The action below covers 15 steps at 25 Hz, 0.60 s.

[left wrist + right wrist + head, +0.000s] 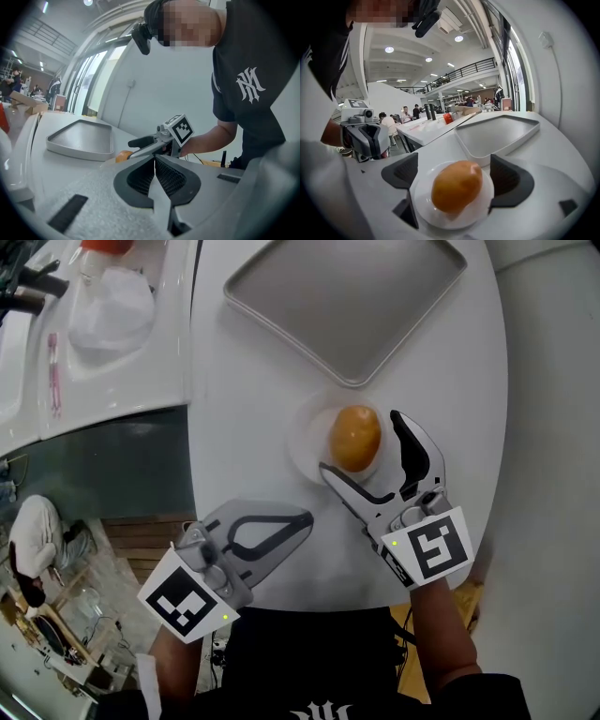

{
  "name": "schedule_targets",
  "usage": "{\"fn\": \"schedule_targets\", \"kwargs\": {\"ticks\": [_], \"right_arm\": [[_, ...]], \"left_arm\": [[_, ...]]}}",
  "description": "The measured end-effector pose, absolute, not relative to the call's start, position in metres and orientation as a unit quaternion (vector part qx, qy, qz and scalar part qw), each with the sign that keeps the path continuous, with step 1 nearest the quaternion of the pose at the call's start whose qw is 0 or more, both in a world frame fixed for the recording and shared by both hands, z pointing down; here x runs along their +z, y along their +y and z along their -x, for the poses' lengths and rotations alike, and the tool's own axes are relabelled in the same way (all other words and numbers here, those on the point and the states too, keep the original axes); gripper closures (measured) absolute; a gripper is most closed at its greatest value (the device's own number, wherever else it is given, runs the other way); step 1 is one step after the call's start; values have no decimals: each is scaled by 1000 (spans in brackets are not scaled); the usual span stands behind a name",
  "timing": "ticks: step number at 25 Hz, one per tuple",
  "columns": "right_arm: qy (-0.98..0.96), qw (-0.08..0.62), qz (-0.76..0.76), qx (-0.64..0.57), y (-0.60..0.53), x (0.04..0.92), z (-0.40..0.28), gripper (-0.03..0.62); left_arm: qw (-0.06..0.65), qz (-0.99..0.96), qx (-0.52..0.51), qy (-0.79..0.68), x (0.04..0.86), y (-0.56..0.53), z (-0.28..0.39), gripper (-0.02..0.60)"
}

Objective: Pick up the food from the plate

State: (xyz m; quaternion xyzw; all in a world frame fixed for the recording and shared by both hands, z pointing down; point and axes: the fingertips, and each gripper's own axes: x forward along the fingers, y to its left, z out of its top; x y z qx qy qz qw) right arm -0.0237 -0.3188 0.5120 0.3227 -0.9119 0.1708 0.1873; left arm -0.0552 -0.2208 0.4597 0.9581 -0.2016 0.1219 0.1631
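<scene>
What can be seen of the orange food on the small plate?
The food is one smooth, rounded oval lump, orange-yellow with a slight sheen, whole and unwrapped. It lies in the middle of a small white plate, touching only that. The right gripper has its jaws open to either side of it, not pressing on it.

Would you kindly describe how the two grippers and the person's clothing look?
Both the left gripper and right gripper are light grey, with black ribbed pads inside two curved jaws. Each carries a white cube printed with black square markers. The person wears a dark short-sleeved T-shirt with a white emblem.
</scene>
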Motion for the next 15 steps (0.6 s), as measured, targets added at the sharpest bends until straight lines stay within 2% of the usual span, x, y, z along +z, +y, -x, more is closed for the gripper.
{"fn": "schedule_targets", "kwargs": {"ticks": [15], "right_arm": [[-902, 247, -309, 172, -316, 552, 33, 161]], "left_arm": [[178, -960, 99, -194, 465, -221, 52, 574]]}}
